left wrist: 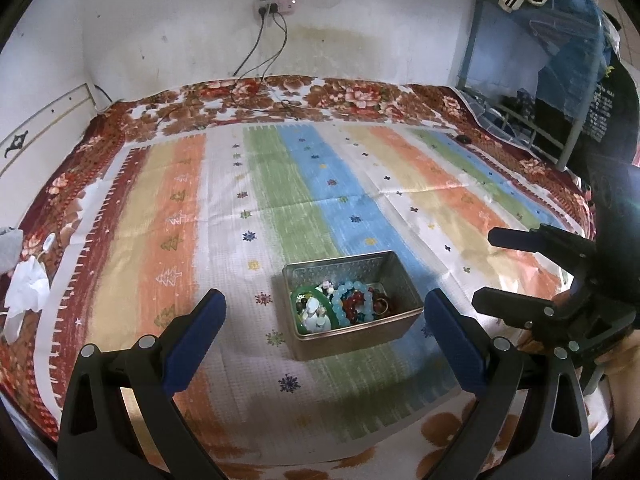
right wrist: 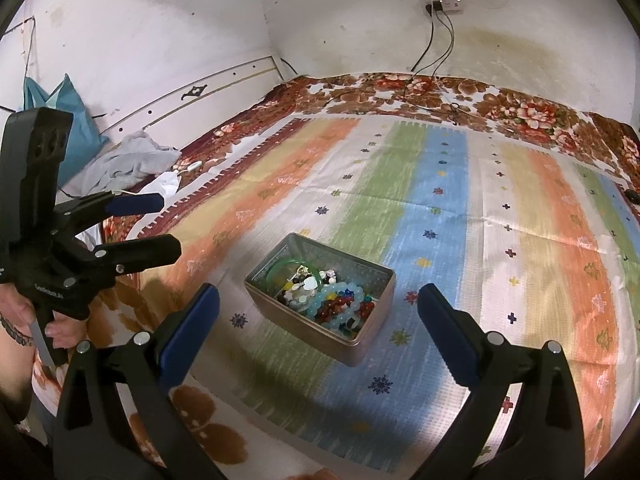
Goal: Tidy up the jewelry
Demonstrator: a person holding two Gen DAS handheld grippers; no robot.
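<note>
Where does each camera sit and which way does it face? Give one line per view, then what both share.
Left wrist view: sits on the left gripper, facing forward and down over the bed at the metal tin; its own blue-padded fingers show, with the right gripper at the right edge.
Right wrist view: sits on the right gripper, facing the tin from its other side; the left gripper and the person's hand show at left.
Shared: tin of beaded jewelry, striped cloth, wall outlet.

Jewelry in the tin (left wrist: 352, 344) is just a tangled pile, small pieces too tiny to identify; tin's near wall hides some.
</note>
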